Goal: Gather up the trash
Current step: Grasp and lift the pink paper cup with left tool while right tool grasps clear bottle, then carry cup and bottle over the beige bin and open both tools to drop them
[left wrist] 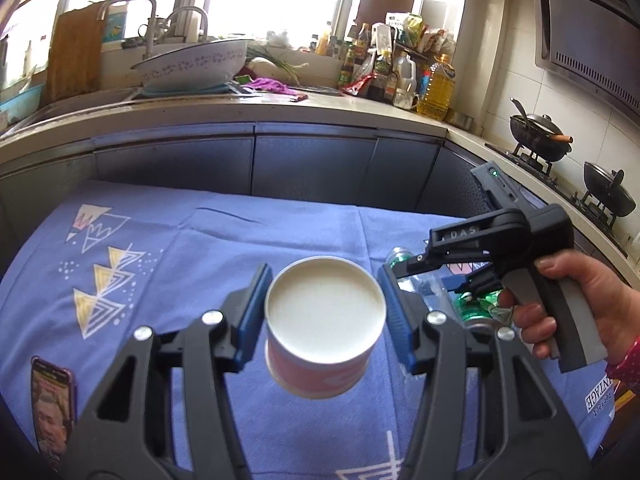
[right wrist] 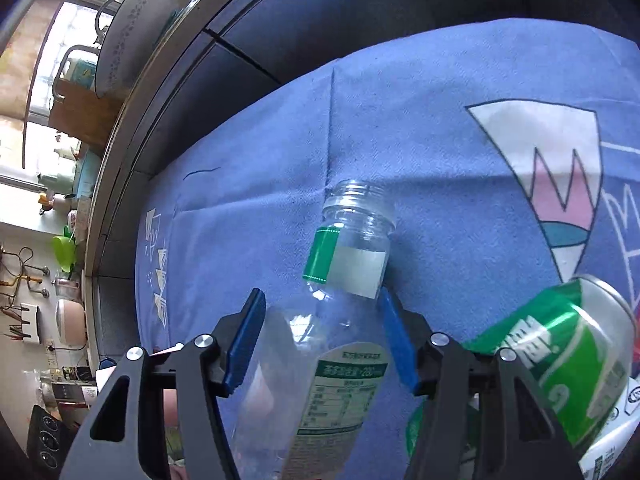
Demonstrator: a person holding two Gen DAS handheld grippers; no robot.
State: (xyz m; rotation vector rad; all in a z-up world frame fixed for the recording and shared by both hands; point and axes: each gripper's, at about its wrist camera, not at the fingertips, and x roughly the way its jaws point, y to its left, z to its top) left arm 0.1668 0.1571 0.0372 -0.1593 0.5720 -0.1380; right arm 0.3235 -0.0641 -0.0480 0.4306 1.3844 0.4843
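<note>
Where the cup sits: the paper cup [left wrist: 320, 344] is off the cloth, over the middle of the bench [left wrist: 224, 248], between the blue pads [left wrist: 250, 312] of the left gripper [left wrist: 324, 276].
Cup axis: its long axis is tilted, with the wide white end facing up and toward the camera and the pink wall running down and away beneath it.
Left gripper state: narrowed onto the cup, 1 pad against each side just under the rim.
Bottle place: the clear plastic bottle [right wrist: 344, 280] lies on its side on the blue cloth, toward the right edge of the bench.
Bottle axis: its long axis runs along the right gripper's line, with the open, capless neck pointing toward the far edge by the dark cabinet fronts and the base nearest the camera.
Right gripper state: the right gripper [right wrist: 320, 296] is part open and straddles the bottle's shoulder. A gap shows at the left pad, and the right pad is just beside the bottle.
Right hand: a hand [left wrist: 560, 312] holds that gripper's handle, angled down at the cloth.
Can: 1 crushed green can [right wrist: 560, 360] lies tilted just beside the bottle, on its right.
Phone: a phone [left wrist: 52, 404] lies flat near the bench's near left corner.
</note>
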